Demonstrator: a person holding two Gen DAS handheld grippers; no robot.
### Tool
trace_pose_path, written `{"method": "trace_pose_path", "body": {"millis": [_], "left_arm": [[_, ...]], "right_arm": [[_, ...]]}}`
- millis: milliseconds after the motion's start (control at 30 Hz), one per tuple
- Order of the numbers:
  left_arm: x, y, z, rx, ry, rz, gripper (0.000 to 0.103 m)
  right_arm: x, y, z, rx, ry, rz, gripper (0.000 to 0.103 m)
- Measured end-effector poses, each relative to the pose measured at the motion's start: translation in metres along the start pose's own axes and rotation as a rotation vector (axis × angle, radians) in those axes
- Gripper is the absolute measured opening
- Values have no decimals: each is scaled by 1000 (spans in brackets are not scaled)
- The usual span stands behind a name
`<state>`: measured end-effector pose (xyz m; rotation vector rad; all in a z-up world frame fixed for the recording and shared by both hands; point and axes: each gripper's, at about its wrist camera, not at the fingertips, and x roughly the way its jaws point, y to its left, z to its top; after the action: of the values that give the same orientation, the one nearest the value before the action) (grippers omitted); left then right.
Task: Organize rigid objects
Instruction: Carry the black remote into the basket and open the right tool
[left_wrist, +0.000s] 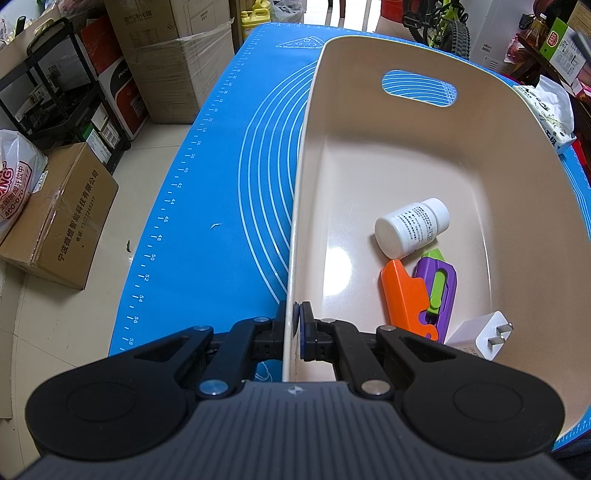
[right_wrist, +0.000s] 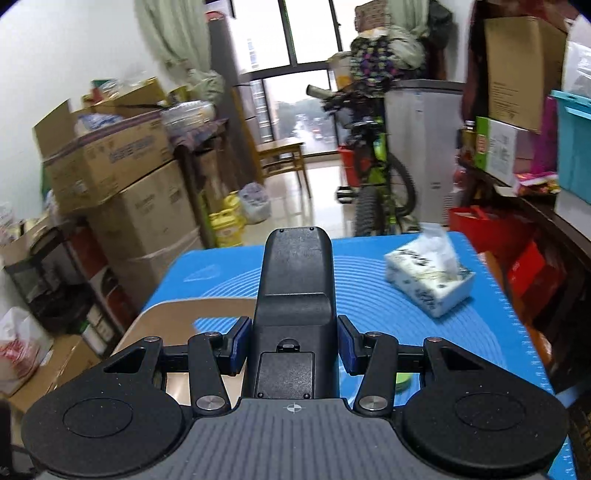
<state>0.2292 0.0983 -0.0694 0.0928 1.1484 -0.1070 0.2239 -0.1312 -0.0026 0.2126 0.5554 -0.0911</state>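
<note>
My left gripper (left_wrist: 294, 326) is shut on the near left rim of a cream plastic bin (left_wrist: 306, 155) that stands on the blue mat (left_wrist: 221, 192). Inside the bin lie a white pill bottle (left_wrist: 412, 227), an orange and purple toy knife (left_wrist: 417, 295) and a white plug charger (left_wrist: 480, 334). My right gripper (right_wrist: 293, 341) is shut on a black remote control (right_wrist: 295, 291), back side up with its battery cover showing, held above the mat. The bin's rim (right_wrist: 177, 312) shows below and to the left of it.
A tissue pack (right_wrist: 430, 280) lies on the mat's far right and also shows in the left wrist view (left_wrist: 548, 110). A green object (right_wrist: 402, 380) peeks out under the right gripper. Cardboard boxes (left_wrist: 62, 218), a black rack and a bicycle (right_wrist: 373, 177) surround the table.
</note>
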Motion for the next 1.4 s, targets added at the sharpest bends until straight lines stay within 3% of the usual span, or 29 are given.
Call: {"method": "trace_pose_path", "body": {"millis": [433,1033,1233,1400], "left_arm": [[-3,1,2,5,-1,4,6],[-4,1,2,11,-2,5,6],[-2,1,3,8,0,4,6],[0,0,3,5,3,5,6]], "right_arm": [[24,72,-43,-135,181,131,54],[79,92,-78,-181,500,86,54],[85,83,-76,-109,543,113,54],[77,81,-73,-129,505,171,64]]}}
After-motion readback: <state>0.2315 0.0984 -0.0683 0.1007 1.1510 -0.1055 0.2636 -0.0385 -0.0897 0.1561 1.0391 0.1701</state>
